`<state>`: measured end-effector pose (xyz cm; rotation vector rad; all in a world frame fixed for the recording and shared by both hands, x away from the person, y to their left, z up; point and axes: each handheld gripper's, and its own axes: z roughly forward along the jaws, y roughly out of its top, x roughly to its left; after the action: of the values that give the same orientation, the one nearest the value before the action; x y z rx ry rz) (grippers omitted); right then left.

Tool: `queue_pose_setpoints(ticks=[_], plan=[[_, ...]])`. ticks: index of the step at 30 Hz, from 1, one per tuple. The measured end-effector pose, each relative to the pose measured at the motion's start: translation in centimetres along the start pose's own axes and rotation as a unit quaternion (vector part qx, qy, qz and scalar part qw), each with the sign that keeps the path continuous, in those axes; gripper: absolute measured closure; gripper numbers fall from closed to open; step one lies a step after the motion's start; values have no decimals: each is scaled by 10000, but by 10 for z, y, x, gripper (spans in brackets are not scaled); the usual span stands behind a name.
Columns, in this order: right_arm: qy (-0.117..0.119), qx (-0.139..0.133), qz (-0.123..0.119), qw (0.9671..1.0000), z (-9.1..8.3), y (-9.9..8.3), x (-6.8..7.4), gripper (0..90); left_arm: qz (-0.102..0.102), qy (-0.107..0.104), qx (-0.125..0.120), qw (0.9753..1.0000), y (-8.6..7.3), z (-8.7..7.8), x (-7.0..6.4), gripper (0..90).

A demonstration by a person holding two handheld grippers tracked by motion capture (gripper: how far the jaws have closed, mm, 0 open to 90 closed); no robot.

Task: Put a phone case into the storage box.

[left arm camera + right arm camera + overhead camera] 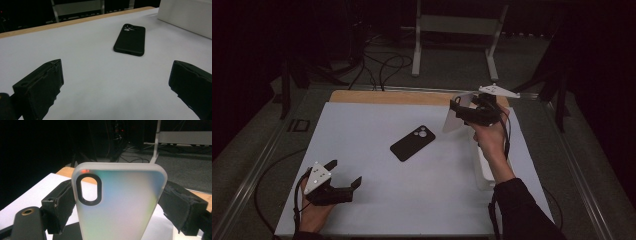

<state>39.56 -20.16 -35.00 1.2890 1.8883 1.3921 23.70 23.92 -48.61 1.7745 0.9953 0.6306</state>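
Right gripper (460,111) clamped on frosted translucent phone case (120,202), raised over far right of table (case upright between jaws). Left gripper (344,174) jaws apart, near left; black phone (413,143) mid-table.

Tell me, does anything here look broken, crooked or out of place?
Nothing stands out. The black phone lies flat, at a slant, on the white table; the right gripper holds a frosted clear case up; the left gripper is open, empty.

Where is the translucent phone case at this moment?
The translucent phone case is held up between the jaws of the right gripper, above the far right part of the white table, to the right of the black phone.
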Motion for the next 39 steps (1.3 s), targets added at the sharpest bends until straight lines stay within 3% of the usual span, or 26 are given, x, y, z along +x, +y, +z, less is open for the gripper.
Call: queue_pose_setpoints(ticks=[12,18,26,34,39], plan=[[-240,-25,17,9997,1,8,-13,168,-22,19,-41,10000,0,-1,0,2],[-551,-32,29,9985,-1,12,-31,168,-70,17,-60,10000,0,-2,1,2],[-681,-14,4,9977,1,12,-39,168,-61,9,-56,10000,0,-2,0,2],[-857,33,-3,9963,5,11,-47,167,-76,15,-57,10000,0,-2,1,2],[-1090,101,63,9940,7,9,-57,167,-69,19,-58,10000,0,-2,0,2]])
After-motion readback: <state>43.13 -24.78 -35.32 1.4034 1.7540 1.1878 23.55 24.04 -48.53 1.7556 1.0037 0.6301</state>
